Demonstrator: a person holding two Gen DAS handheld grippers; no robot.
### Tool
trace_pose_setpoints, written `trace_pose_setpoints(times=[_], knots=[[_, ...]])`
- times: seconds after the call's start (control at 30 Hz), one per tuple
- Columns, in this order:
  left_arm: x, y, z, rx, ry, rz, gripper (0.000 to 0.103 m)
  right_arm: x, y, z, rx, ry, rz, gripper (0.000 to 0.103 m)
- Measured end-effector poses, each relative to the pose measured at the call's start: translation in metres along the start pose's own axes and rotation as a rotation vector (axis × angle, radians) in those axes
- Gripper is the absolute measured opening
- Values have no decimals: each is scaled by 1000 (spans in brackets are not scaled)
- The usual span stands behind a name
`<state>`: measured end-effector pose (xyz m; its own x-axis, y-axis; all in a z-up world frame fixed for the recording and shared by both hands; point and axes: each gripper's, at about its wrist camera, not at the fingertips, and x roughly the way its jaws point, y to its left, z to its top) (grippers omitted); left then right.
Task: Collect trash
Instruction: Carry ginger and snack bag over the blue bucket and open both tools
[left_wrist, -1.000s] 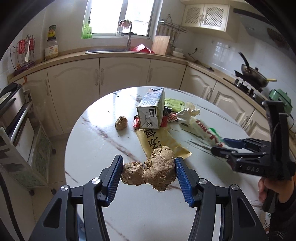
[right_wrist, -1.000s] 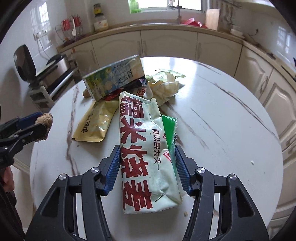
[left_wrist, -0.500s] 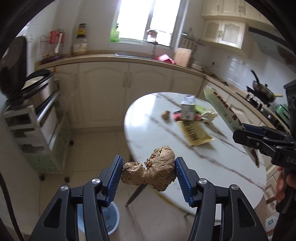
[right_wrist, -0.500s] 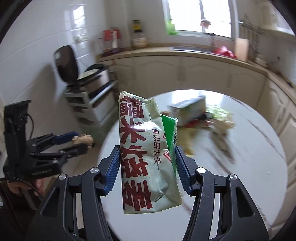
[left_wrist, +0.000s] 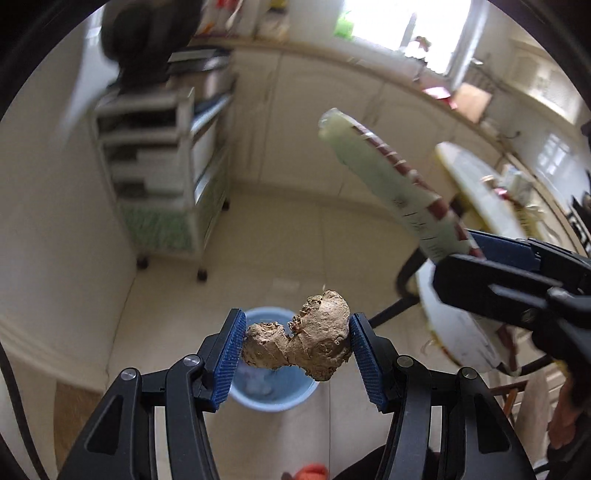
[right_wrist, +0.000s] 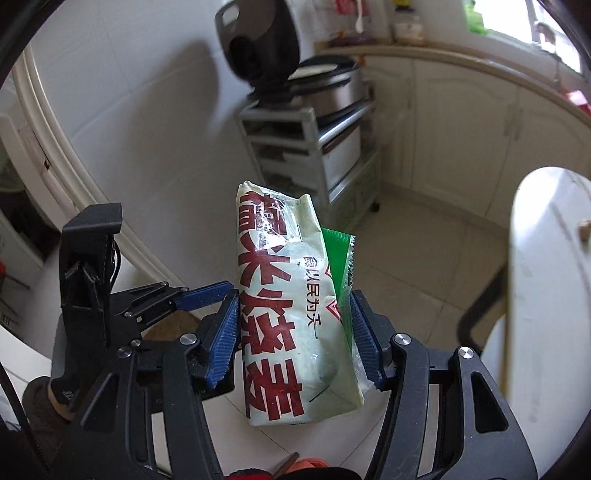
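Both loads are swinging off the surface (left_wrist: 476, 192): left hand-held gripper (left_wrist: 295, 345) clenching ginger (left_wrist: 306, 345) above the blue bin (left_wrist: 273, 391), right hand-held gripper (right_wrist: 293, 336) gripping a wrapper (right_wrist: 288, 314). Nothing is dropping yet; more litter is waiting near the surface's far edge.

Daylight is pouring through the window (left_wrist: 402, 33) onto cream cabinets (left_wrist: 321, 122) running along the wall, pale floor tiles (left_wrist: 295, 240) are gleaming, and a grey shelf trolley (right_wrist: 314, 155) is standing against the white tiled wall (right_wrist: 129, 92), carrying a dark cooker (right_wrist: 266, 48).
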<state>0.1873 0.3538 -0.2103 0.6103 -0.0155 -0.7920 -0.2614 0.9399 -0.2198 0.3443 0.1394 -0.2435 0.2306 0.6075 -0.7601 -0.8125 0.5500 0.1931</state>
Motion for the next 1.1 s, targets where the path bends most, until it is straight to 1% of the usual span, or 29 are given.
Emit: trace_pose_setpoints(times=[0.03,0.13,0.23,0.33,0.4,0.47,0.6,0.7,0.83,0.87,0.97,1.1], knots=[[8,8,-3,-15,21,9,54,11,2,0,-3,18,-7,55],[29,13,-2,-46,76,20,54,49,-4,-5,13,79,-24,55],[54,7,1,-54,124,5,54,71,-16,-11,18,118,-68,55],[78,-4,6,-28,169,5,55,88,-33,-16,45,153,-71,55],[89,-7,9,-25,184,5,56,96,-41,-17,59,165,-73,55],[96,-8,16,-27,197,-10,62,101,-48,-18,72,177,-69,55],[103,-11,29,-14,199,37,62,114,-58,-22,99,196,-51,56],[100,-15,28,-19,205,81,62,119,-58,-27,109,217,-30,60],[84,-15,25,-46,186,105,62,125,-54,-26,115,227,-38,60],[80,-14,24,-55,178,109,62,122,-52,-26,114,220,-42,61],[64,-10,18,-67,149,118,62,112,-46,-21,103,186,-46,69],[34,-23,18,-60,89,110,62,81,-34,-16,75,118,-63,72]])
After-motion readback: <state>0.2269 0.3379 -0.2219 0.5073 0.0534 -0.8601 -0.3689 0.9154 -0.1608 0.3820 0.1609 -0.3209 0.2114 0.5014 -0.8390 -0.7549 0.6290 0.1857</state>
